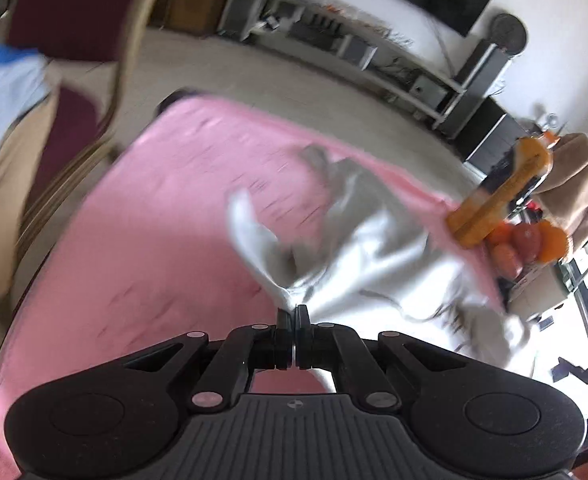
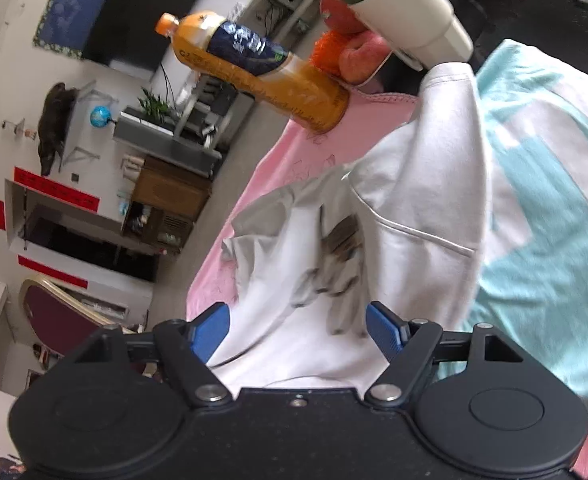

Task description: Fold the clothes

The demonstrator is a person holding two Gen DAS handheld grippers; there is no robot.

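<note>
Folding looks barely begun: the left gripper (image 1: 292,312) is clamped on a bunched edge of the white garment (image 1: 378,256), crumpled ahead of it; the right gripper (image 2: 298,330) hovers, fingers apart.

My pink-covered table (image 1: 165,216) carries the white garment (image 1: 374,256), with an orange bottle (image 2: 261,68) beyond it.

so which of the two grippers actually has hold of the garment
The left gripper: its black fingers are shut, pinching a bunched corner of the white garment. The right gripper has its blue fingers spread wide, gripping nothing.
</note>
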